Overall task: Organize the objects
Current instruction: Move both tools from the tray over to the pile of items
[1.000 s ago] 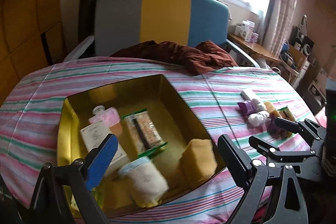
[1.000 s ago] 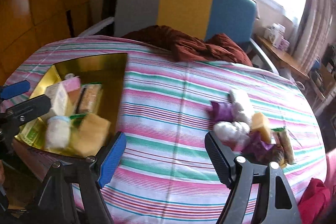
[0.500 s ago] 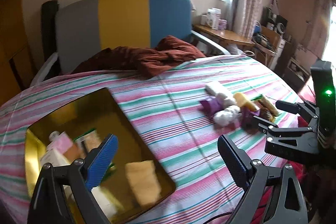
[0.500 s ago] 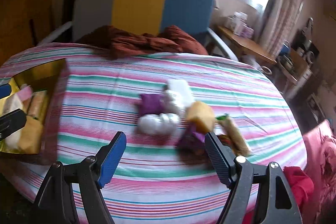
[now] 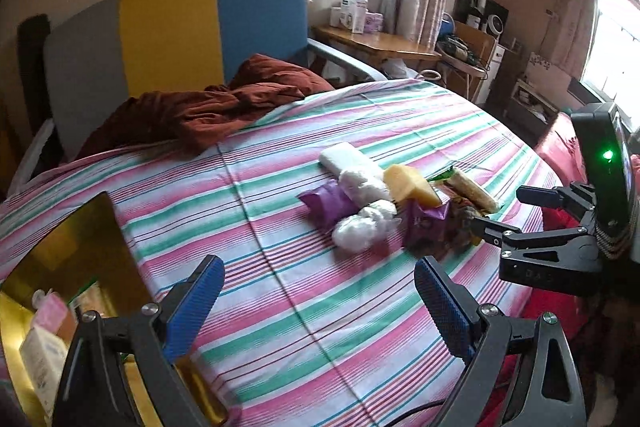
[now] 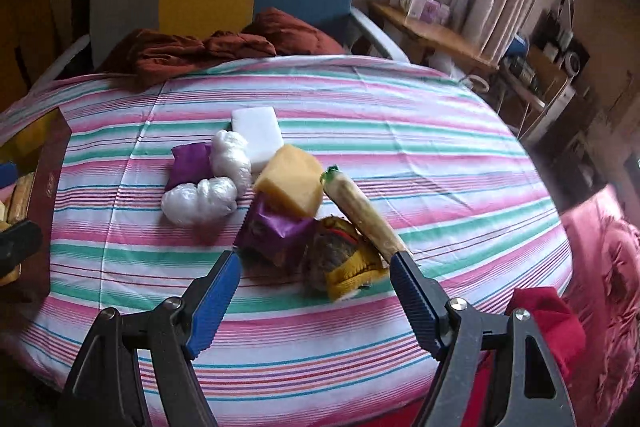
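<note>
A pile of small items lies on the striped tablecloth: a yellow sponge point(image 6: 290, 185), a white block point(image 6: 257, 135), white plastic-wrapped bundles point(image 6: 199, 201), purple packets point(image 6: 276, 233), a yellow-brown pouch point(image 6: 342, 261) and a long snack bar point(image 6: 364, 213). My right gripper point(image 6: 314, 275) is open and empty, just short of the pouch and purple packet. My left gripper point(image 5: 320, 291) is open and empty over bare cloth, left of the pile point(image 5: 372, 211). The gold box point(image 5: 60, 267) holding several items sits at the lower left.
A crumpled brown cloth point(image 5: 208, 107) lies at the table's far edge before a grey, yellow and blue chair point(image 5: 172, 27). A wooden side table point(image 5: 380, 43) with boxes stands by the window. Red fabric point(image 6: 548, 315) lies beyond the table's right edge.
Both grippers have swung right, away from the gold box and toward the pile. The right gripper has closed in on the pile. Both stay open and empty.
</note>
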Tool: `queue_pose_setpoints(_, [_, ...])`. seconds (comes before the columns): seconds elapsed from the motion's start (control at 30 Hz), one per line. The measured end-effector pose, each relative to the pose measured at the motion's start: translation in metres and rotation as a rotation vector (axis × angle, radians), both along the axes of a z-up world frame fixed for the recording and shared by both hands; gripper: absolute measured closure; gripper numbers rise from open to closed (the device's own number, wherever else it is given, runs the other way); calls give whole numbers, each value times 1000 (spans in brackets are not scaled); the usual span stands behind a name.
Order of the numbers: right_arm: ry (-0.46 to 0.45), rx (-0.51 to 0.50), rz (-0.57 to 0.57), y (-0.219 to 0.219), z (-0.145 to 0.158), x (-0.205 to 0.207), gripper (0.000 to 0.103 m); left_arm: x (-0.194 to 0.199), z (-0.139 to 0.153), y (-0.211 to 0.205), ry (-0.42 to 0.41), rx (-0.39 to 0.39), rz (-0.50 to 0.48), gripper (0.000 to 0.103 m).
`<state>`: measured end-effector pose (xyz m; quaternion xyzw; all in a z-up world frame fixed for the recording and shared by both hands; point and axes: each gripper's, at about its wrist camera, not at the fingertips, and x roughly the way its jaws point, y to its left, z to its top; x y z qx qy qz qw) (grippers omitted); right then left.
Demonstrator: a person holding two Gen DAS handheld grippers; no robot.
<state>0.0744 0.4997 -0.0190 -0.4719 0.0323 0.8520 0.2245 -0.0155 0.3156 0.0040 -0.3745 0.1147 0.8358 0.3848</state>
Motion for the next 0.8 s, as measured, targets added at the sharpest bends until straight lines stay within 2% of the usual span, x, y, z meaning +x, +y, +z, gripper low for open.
queue_pose_setpoints(0.33, [-46,-97,31,66,-11,0,25,-8,-19,22,-61,-25,-23,7])
queue_pose_setpoints(0.63, [-124,-126,106,87,-29,-33,26,-16,-36,37,-114,-48,-25,7])
queue_pose_setpoints(0.7, [-139,-130,110,89,-34,-42,28,-18,-39,40,-123,-50,-21,7])
queue_pose_setpoints(0.8, [-163,-136,108,92,-44,-53,44,-24,-44,45,-152,-50,-11,8])
